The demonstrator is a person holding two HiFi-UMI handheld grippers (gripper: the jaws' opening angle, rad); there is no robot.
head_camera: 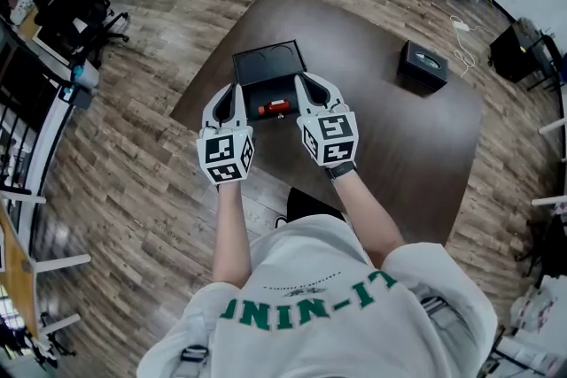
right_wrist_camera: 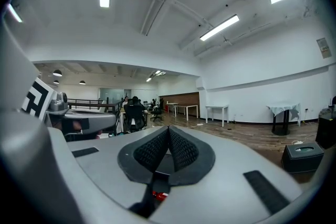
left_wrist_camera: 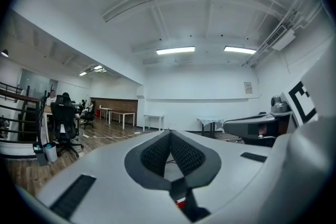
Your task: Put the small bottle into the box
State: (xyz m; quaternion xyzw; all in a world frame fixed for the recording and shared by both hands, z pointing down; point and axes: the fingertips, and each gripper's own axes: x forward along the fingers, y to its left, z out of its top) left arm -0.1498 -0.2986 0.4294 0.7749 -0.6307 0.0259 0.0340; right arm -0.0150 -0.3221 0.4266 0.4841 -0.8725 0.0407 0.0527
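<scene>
Two grippers are up over the brown table, one in each of the person's hands, both tilted so their own views look out across the room. The left gripper hovers at approx 9 o'clock of the small bottle. Its fingers are pressed together at the tips, w/ nothing btwn them.

The bottle is red and lies on its side btwn the two grippers, touched by neither. It looks to sit in the open tray of the black box, near the tray's 6 o'clock edge, tho I can't be sure it isn't just in front. The box lid is folded back at 12 o'clock.

The right gripper is at approx 3 o'clock of the bottle, just beside the box. Its fingers are pressed together too, pinching nothing.

A second black box stands well apart, at approx 2 o'clock on the table.
</scene>
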